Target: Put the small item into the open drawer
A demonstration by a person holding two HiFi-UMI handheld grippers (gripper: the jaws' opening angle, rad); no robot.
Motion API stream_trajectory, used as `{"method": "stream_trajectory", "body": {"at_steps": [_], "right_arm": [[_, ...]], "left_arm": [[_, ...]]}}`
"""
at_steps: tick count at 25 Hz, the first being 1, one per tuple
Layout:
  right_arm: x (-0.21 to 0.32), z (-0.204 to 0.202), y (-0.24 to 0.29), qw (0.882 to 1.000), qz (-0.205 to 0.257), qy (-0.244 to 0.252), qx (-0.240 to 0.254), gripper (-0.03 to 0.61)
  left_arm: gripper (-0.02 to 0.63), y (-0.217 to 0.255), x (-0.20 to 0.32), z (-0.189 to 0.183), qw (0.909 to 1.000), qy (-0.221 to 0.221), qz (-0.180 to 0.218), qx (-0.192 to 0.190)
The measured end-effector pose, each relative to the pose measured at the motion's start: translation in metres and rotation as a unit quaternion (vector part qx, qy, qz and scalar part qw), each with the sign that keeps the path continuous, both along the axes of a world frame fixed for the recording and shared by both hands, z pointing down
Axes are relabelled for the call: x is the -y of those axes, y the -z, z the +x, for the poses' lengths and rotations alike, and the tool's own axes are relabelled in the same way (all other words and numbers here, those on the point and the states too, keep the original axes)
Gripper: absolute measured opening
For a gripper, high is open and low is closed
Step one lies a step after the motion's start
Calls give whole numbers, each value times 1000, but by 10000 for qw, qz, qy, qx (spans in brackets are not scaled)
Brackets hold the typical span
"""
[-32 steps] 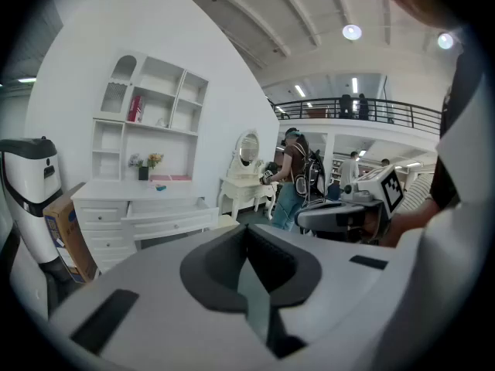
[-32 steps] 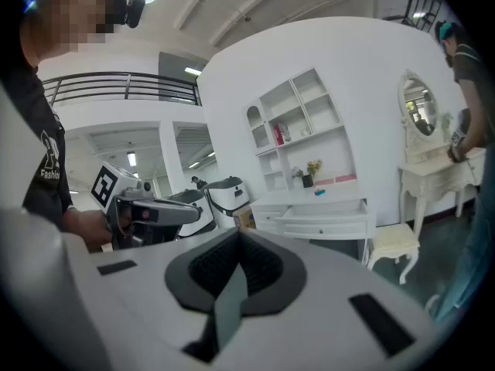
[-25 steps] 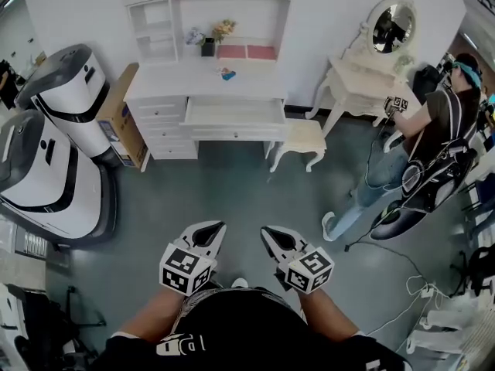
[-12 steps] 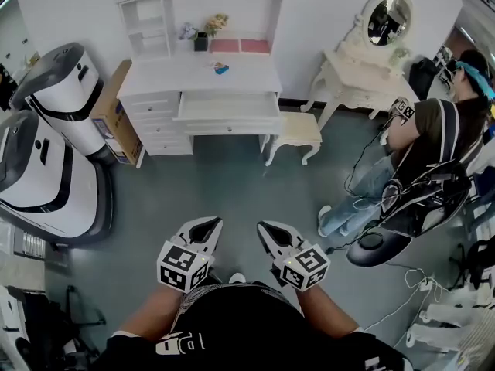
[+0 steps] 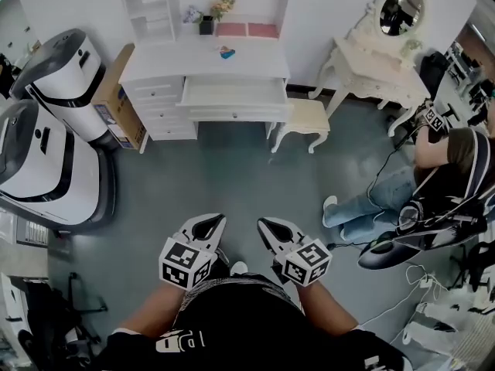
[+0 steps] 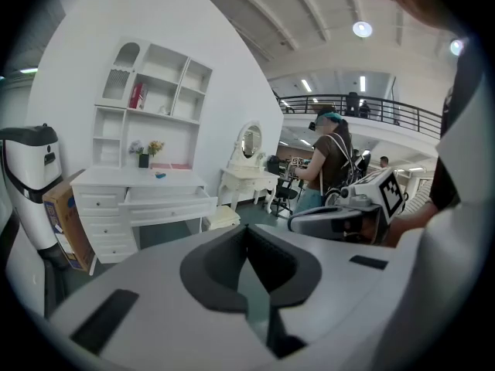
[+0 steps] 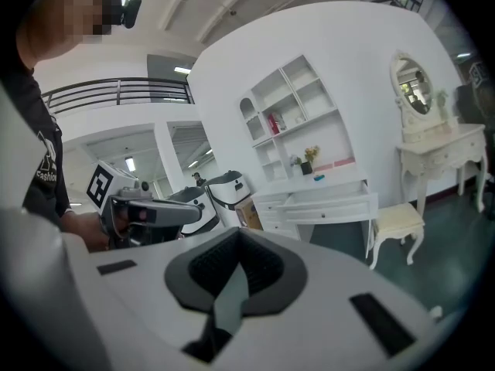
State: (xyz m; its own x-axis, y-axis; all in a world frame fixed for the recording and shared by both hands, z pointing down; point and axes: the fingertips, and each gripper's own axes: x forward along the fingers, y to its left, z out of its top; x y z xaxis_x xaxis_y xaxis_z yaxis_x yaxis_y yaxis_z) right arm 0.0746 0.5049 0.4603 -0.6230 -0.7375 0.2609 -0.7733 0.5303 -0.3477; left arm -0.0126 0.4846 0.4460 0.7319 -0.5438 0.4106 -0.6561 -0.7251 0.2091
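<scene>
Distance is what matters here: over the last second my view has swung a little and the other person [image 5: 445, 172] at the right has drifted toward the edge. Both my claws have stayed low by my body, well apart from the white bench [image 5: 166, 64]. I judge the approach is hardly begun.

My left claw [image 5: 207, 224] is closed with nothing in it, and my right claw [image 5: 271, 227] is likewise closed and empty. The small blue item [image 5: 226, 52] lies on the bench top, just behind the open drawer [image 5: 235, 93], untouched.

I count two claws, one small item, one open drawer, one stool [image 5: 302, 120] beside the bench, one dressing table [image 5: 371, 72] with a mirror, and two white machines [image 5: 66, 76] at the left.
</scene>
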Motion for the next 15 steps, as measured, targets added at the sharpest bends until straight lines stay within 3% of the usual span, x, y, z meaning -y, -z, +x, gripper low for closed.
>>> {"method": "stream_trajectory", "body": {"at_steps": [9,15], "right_arm": [[43,0,-17,9998,-193,-92,-2,9],[109,2,-7,9997,-147,-147,-86,9]], "left_arm": [[14,-15,53,-2,9999,9,-158,19],[14,-3,117,-1,10000,-32,-42,-78]]}}
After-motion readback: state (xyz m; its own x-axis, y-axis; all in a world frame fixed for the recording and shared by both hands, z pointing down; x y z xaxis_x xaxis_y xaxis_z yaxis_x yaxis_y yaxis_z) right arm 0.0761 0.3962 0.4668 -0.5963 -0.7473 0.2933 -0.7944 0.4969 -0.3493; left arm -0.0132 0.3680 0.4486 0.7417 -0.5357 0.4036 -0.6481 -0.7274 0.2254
